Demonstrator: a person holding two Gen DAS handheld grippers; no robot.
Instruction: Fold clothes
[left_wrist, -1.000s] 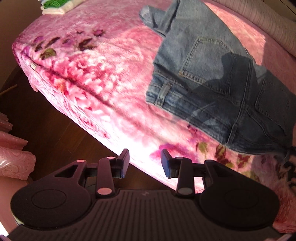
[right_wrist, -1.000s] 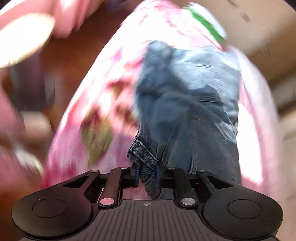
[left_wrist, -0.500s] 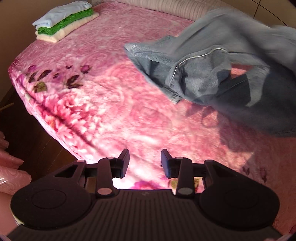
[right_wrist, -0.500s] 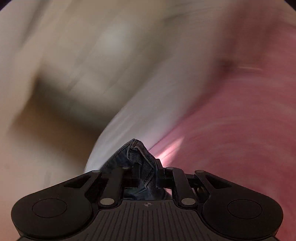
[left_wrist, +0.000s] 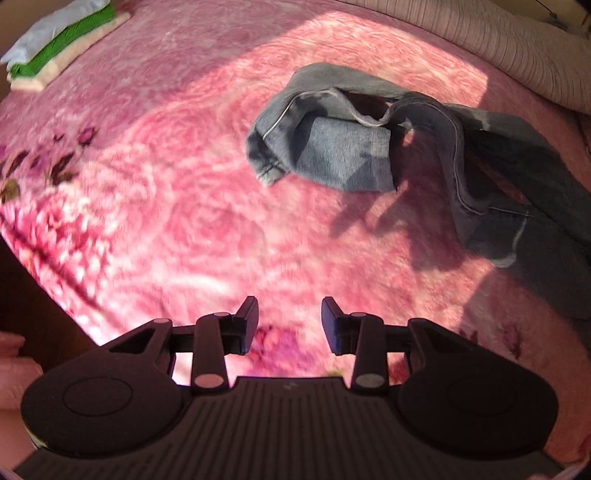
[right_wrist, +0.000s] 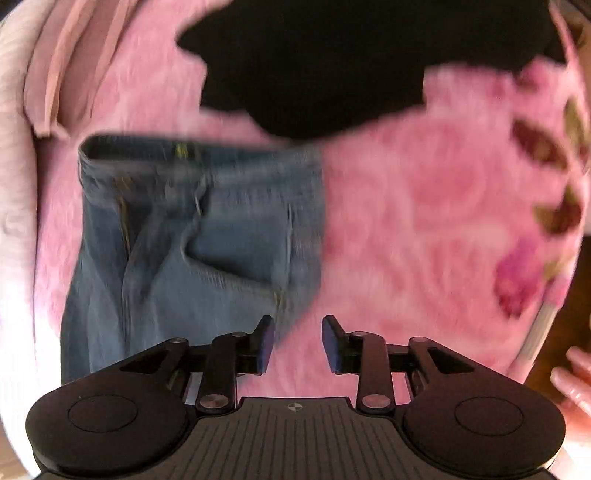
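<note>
Lying crumpled on blanket (left_wrist: 184, 206), jeans (left_wrist: 343, 162) beyond both tongs; right tongs (right_wrist: 297, 345) just opened, left tongs (left_wrist: 289, 325) agape

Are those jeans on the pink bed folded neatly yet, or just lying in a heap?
In a heap. The jeans lie rumpled on the pink blanket, a leg bunched over itself with inner seams showing.

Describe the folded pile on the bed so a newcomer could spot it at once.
Start at the pink floral blanket covering the bed and look to its far left corner. There lies the stack of folded clothes: pale blue on top, bright green in the middle, cream below, unlike the crumpled jeans.
</note>
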